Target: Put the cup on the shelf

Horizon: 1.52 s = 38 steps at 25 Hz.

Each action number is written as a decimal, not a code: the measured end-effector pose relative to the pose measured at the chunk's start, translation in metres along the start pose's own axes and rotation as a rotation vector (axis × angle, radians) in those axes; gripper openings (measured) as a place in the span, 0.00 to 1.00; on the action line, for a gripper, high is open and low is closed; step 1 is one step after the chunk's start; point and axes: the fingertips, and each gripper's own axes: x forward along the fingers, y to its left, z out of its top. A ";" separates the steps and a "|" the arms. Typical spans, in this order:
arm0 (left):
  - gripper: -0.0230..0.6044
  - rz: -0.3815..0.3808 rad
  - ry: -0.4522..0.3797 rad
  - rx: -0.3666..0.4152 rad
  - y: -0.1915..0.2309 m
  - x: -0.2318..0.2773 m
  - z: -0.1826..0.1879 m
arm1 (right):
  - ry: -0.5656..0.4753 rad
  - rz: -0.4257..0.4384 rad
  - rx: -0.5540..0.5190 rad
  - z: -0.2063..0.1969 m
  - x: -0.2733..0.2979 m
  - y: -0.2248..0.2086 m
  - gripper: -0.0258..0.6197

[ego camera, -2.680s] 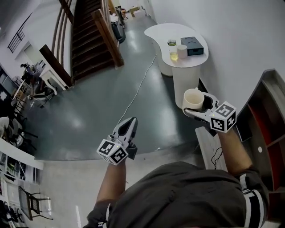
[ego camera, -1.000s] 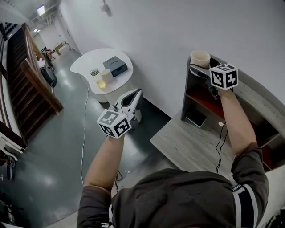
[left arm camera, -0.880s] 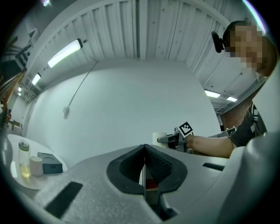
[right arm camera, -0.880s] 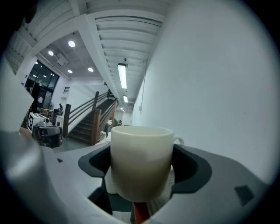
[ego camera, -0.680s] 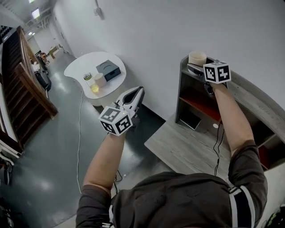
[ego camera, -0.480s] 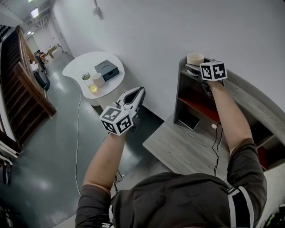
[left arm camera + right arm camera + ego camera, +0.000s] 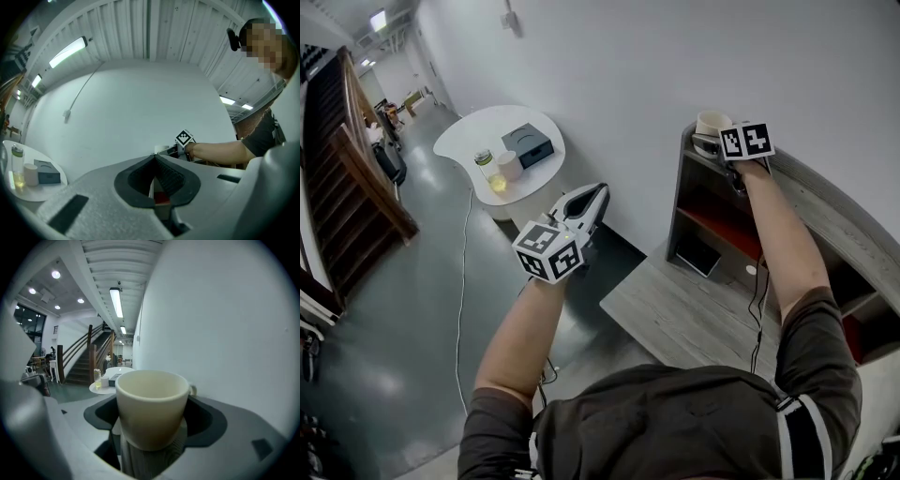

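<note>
Presently, item by item.

- **Cup** (image 7: 711, 123): cream, upright, empty, with its handle towards the wall. It is at the left end of the shelf's (image 7: 848, 225) top board. Whether its base touches the wood I cannot tell.
- **Right hand-held gripper** (image 7: 705, 141): closed on the cup, one jaw on each side of its body. The arm reaches out over the shelf.
- **Left hand-held gripper** (image 7: 598, 195): jaws together with nothing between them. It is held out over the floor, well apart from the shelf.
- **Shelf**: grey wood outside, red inside, standing against the white wall.
- **Counter** (image 7: 469, 145): round and white, off to the left. It carries a jar (image 7: 485, 164), a mug (image 7: 508, 166) and a dark box (image 7: 528, 145).
- **Stairs** (image 7: 356, 159): at far left.
</note>
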 end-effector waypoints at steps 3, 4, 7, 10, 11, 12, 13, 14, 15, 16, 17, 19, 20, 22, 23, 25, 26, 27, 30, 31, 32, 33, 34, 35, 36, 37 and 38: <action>0.04 -0.004 0.002 0.002 -0.001 -0.001 0.001 | 0.006 0.012 0.012 0.000 0.000 0.001 0.68; 0.04 -0.004 0.001 0.002 0.000 -0.001 0.001 | 0.007 0.008 0.008 0.000 0.000 0.001 0.68; 0.04 -0.005 -0.007 0.001 0.000 -0.001 0.003 | 0.012 -0.016 -0.018 -0.001 0.000 0.001 0.71; 0.04 -0.010 -0.012 0.003 0.000 -0.001 0.005 | 0.006 -0.046 -0.048 -0.001 -0.002 0.001 0.77; 0.04 -0.012 -0.012 0.005 -0.001 -0.001 0.005 | 0.000 -0.054 -0.052 0.000 -0.003 0.001 0.78; 0.04 -0.015 -0.011 0.008 -0.001 -0.001 0.005 | -0.007 -0.062 -0.054 0.000 -0.005 0.000 0.79; 0.04 -0.017 -0.011 0.010 -0.002 -0.002 0.005 | -0.014 -0.070 -0.054 0.001 -0.007 -0.001 0.79; 0.04 -0.018 -0.010 0.013 -0.002 -0.002 0.005 | -0.021 -0.079 -0.053 0.001 -0.009 -0.002 0.80; 0.04 -0.019 -0.009 0.014 -0.002 -0.003 0.004 | -0.029 -0.089 -0.053 0.002 -0.011 -0.002 0.80; 0.04 -0.019 -0.008 0.014 -0.001 -0.004 0.004 | -0.038 -0.097 -0.053 0.003 -0.014 -0.003 0.81; 0.04 -0.019 -0.007 0.011 0.000 -0.005 0.004 | -0.047 -0.103 -0.053 0.003 -0.016 -0.003 0.81; 0.04 -0.017 -0.005 0.008 0.002 -0.008 0.005 | -0.060 -0.111 -0.057 0.004 -0.022 -0.002 0.81; 0.04 -0.014 -0.004 0.009 0.003 -0.010 0.005 | -0.065 -0.114 -0.060 0.004 -0.025 -0.001 0.81; 0.04 -0.008 -0.004 0.011 0.005 -0.015 0.006 | -0.078 -0.116 -0.063 0.004 -0.032 0.002 0.81; 0.04 -0.006 -0.006 0.011 0.006 -0.017 0.007 | -0.085 -0.114 -0.064 0.005 -0.036 0.005 0.81; 0.04 -0.001 -0.011 0.011 0.008 -0.021 0.008 | -0.098 -0.107 -0.072 0.006 -0.043 0.012 0.81; 0.04 0.001 -0.014 0.011 0.009 -0.023 0.009 | -0.104 -0.103 -0.077 0.006 -0.046 0.016 0.81; 0.04 0.002 -0.016 0.010 0.010 -0.025 0.009 | -0.109 -0.099 -0.080 0.005 -0.048 0.019 0.81; 0.04 0.006 -0.022 0.010 0.010 -0.033 0.011 | -0.134 -0.087 -0.084 0.004 -0.060 0.033 0.81; 0.04 0.009 -0.025 0.010 0.011 -0.036 0.012 | -0.150 -0.084 -0.090 0.006 -0.065 0.039 0.81; 0.04 0.012 -0.027 0.009 0.011 -0.040 0.013 | -0.169 -0.081 -0.098 0.008 -0.071 0.046 0.81; 0.04 0.016 -0.029 0.009 0.012 -0.044 0.013 | -0.189 -0.074 -0.105 0.009 -0.076 0.054 0.81; 0.04 0.020 -0.029 0.010 0.012 -0.049 0.013 | -0.206 -0.062 -0.110 0.011 -0.080 0.063 0.81; 0.04 0.026 -0.028 0.012 0.012 -0.054 0.013 | -0.222 -0.046 -0.113 0.012 -0.084 0.072 0.81; 0.04 0.032 -0.026 0.014 0.012 -0.060 0.013 | -0.235 -0.024 -0.114 0.012 -0.086 0.082 0.80; 0.04 0.040 -0.024 0.015 0.012 -0.067 0.013 | -0.245 0.003 -0.111 0.012 -0.087 0.093 0.79; 0.04 0.050 -0.022 0.015 0.013 -0.074 0.012 | -0.253 0.037 -0.106 0.012 -0.087 0.105 0.77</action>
